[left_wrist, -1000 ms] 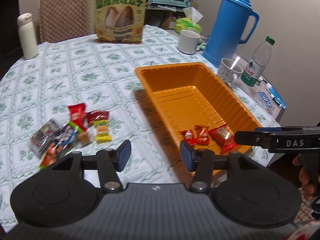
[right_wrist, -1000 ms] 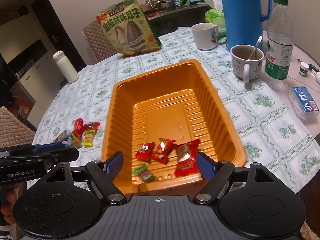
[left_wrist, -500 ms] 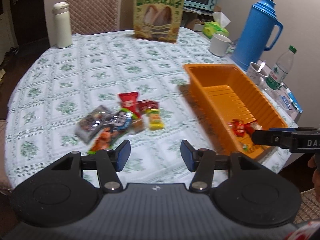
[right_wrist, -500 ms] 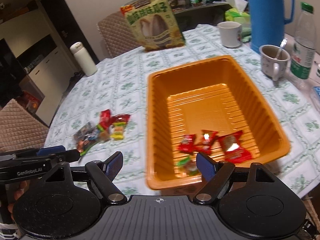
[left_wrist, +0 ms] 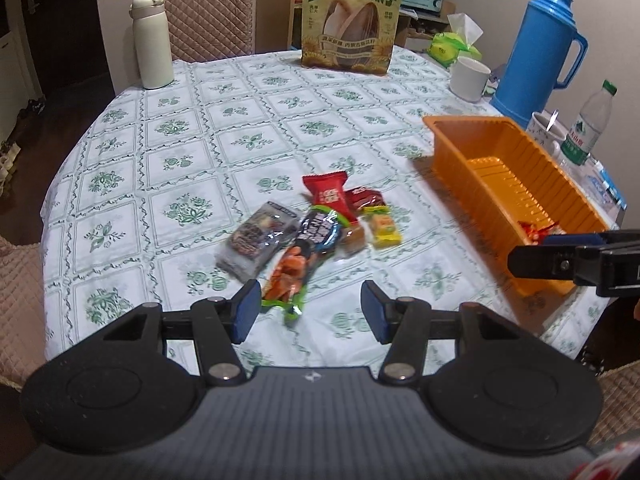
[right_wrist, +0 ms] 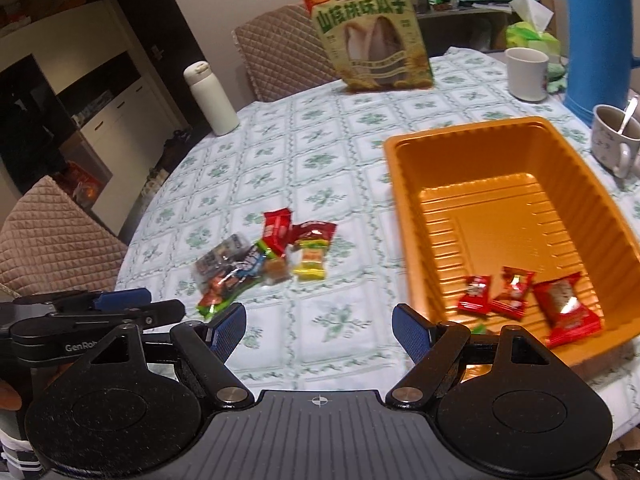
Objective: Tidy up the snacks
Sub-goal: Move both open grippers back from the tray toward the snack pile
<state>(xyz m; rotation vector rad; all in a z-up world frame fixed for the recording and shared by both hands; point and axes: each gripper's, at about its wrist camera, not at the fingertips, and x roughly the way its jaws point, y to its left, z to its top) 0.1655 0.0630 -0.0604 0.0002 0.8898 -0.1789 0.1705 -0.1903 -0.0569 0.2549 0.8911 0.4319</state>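
A pile of small wrapped snacks (left_wrist: 308,232) lies on the tablecloth; it also shows in the right wrist view (right_wrist: 268,260). An orange tray (left_wrist: 460,136) stands to the right of it and holds three red packets (right_wrist: 520,296) near its front end. My left gripper (left_wrist: 310,310) is open and empty, just short of the pile's near edge. My right gripper (right_wrist: 318,328) is open and empty, above the cloth between the pile and the tray (right_wrist: 404,208).
A large seed bag (left_wrist: 352,16) stands at the table's far side. A white flask (left_wrist: 151,40) is at the far left. A blue thermos (left_wrist: 536,48), white mug (left_wrist: 470,78), cup with spoon (right_wrist: 614,140) and water bottle (left_wrist: 588,124) stand beyond the tray.
Both grippers have swung left, away from the tray and toward the snack pile. Both stayed open and empty. The snacks and tray have not moved.
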